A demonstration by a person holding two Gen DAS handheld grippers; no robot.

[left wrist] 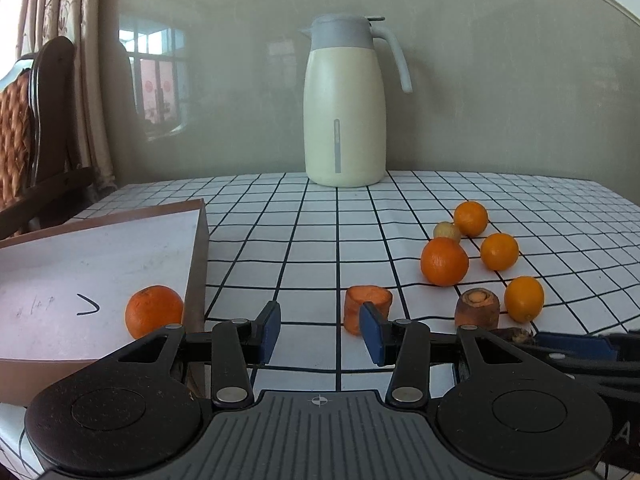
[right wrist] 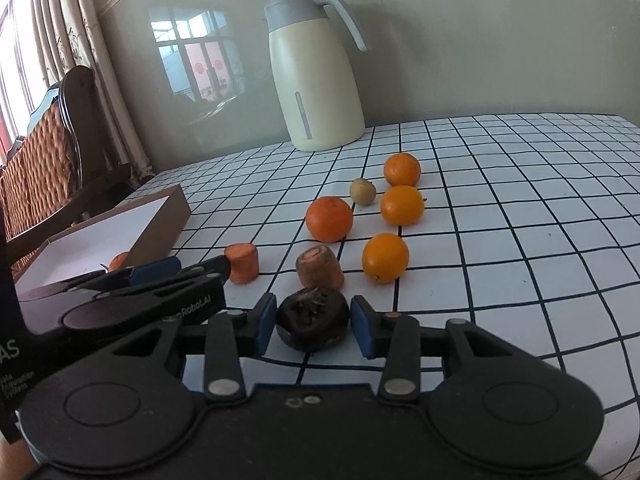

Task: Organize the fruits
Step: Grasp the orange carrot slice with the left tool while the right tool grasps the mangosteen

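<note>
Right tongs (right wrist: 313,326) bracket a dark shrivelled fruit (right wrist: 312,322) on the checked tablecloth (right wrist: 500,240)

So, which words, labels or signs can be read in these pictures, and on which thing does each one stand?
"RobotAI", first letters hidden: on the black left hand-held gripper, right wrist view.
"AS" and small lines below: same device's side; lines too blurred.
Pen tick mark and faint scribble: white floor of the brown cardboard box; scribble unreadable.
"A": black device at the picture edge; rest cut off.
</note>
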